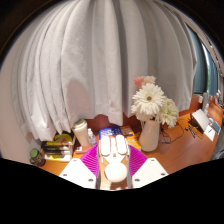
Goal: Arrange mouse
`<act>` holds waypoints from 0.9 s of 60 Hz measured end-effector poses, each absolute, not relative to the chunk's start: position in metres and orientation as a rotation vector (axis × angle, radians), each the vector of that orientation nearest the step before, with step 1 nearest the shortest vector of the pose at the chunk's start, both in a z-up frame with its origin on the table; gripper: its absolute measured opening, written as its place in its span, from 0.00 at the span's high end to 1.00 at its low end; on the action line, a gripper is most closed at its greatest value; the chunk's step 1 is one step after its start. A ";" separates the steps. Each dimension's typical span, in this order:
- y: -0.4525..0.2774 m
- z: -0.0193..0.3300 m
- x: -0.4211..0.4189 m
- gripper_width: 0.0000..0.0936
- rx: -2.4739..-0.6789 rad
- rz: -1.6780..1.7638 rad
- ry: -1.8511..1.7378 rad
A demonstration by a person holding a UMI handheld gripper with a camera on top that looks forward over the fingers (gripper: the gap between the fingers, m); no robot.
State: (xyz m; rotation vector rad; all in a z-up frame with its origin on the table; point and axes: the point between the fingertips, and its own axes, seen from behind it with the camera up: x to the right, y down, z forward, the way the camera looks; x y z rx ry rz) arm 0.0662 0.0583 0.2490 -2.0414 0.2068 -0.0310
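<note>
A white mouse (113,150) sits between my two fingers, its buttons pointing away from me. My gripper (113,162) is shut on it, and the magenta pads (90,160) press on its two sides. The mouse is held above the wooden desk (175,140), in front of the things at the desk's back. Its underside is hidden.
A white vase (150,135) with white flowers (150,100) stands just right of the mouse. A jar (80,133) and stacked books (55,148) are to the left. A laptop (205,122) is at the far right. White curtains (90,60) hang behind the desk.
</note>
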 end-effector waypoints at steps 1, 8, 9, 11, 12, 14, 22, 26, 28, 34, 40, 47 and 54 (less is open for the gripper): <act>0.057 0.251 0.054 0.61 -2.038 -0.023 0.199; 0.052 0.226 -0.028 0.61 -2.063 -0.001 0.150; 0.050 0.217 -0.038 0.61 -2.077 0.006 0.148; 0.047 0.198 -0.058 0.62 -2.104 0.023 0.142; 0.045 0.188 -0.067 0.62 -2.118 0.028 0.138; 0.039 0.164 -0.080 0.62 -2.156 0.027 0.123; 0.013 0.068 -0.115 0.62 -2.311 0.009 0.112; 0.002 0.031 -0.123 0.62 -2.358 -0.007 0.096; -0.004 0.015 -0.126 0.62 -2.383 -0.013 0.089; -0.019 -0.015 -0.129 0.66 -2.439 -0.018 0.091; -0.017 -0.016 -0.128 0.58 -2.402 -0.064 0.069; -0.016 -0.016 -0.129 0.46 -2.424 -0.028 0.099; -0.019 -0.005 -0.125 0.23 -2.443 0.017 0.152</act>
